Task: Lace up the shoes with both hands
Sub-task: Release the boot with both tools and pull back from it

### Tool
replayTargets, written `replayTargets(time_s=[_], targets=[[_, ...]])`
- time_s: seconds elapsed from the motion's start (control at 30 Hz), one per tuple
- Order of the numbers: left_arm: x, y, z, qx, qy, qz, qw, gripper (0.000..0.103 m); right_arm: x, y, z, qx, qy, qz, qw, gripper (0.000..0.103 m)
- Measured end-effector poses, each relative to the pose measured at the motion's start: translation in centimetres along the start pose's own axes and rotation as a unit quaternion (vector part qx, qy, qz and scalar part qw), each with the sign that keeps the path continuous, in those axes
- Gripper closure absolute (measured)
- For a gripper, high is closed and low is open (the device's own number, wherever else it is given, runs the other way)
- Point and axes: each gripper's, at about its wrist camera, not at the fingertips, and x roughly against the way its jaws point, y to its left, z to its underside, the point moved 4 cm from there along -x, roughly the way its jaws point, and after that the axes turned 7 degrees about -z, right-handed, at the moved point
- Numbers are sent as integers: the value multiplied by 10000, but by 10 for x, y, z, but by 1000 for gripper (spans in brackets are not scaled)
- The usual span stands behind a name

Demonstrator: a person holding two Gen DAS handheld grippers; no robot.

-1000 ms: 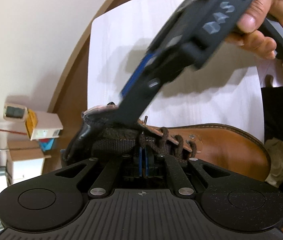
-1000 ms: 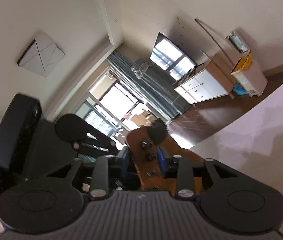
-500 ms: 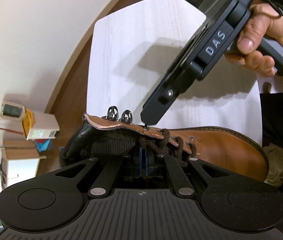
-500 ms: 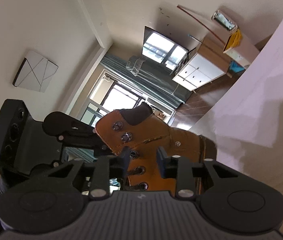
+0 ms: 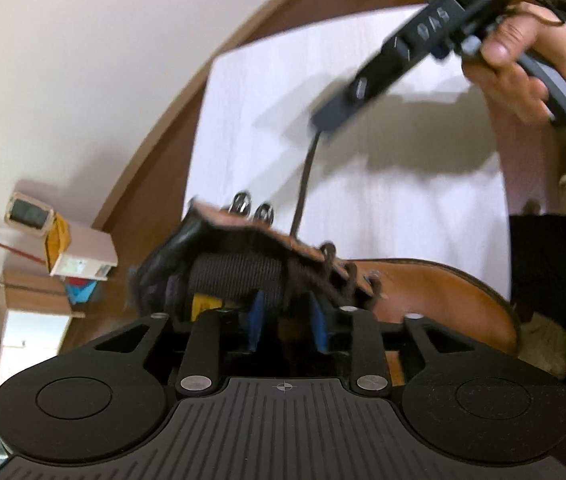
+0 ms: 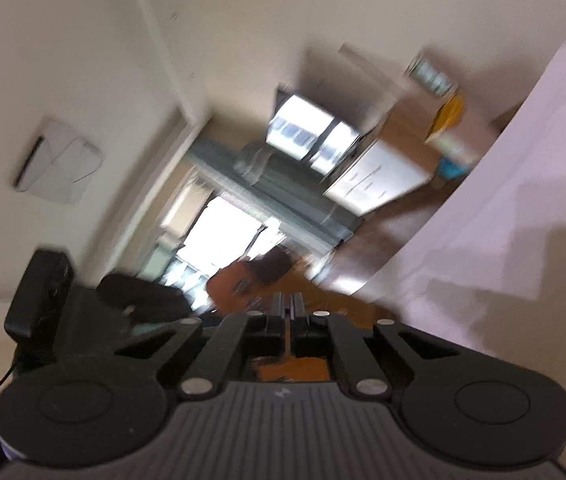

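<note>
Jaws of the right gripper (image 5: 325, 118) are pressed together on the dark lace (image 5: 303, 184), having just been closing; the lace runs taut from their tip down to the upper eyelets of the brown boot (image 5: 423, 292). In the right wrist view the same jaws (image 6: 290, 307) show as two black fingers side by side with only a thin slit between them, though that picture is blurred. A person's hand (image 5: 523, 64) grips the handle of this tool above the far right part of the white counter (image 5: 383, 184).

Jaws of the left gripper (image 5: 285, 322) stand part spread, having just been opening; their blue pads (image 5: 256, 320) sit on either side of the boot's laced throat, and it is hard to tell whether they touch anything there. The boot lies on its side on the near part of the counter, toe toward the right edge, collar and black woven tongue (image 5: 235, 276) toward the left. Two metal lace hooks (image 5: 253, 208) stand up from the upper flap, unlaced.
</note>
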Motion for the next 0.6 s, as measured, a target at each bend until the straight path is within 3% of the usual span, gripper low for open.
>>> replayTargets(time_s=[0.13, 0.23, 0.4, 0.6], targets=[[36, 26, 41, 960, -546, -347, 9933, 61, 58, -12, -21, 385, -438, 1206, 9910, 101], [48, 36, 72, 1530, -722, -575, 9839, 60, 91, -10, -30, 616, -593, 1763, 9806, 101], [30, 27, 129, 2306, -625, -763, 9680, 59, 105, 9, -30, 932, -571, 1974, 9742, 101], [33, 6, 152, 2776, -1140, -968, 9490, 59, 75, 54, -19, 1628, -252, 1866, 9685, 101]])
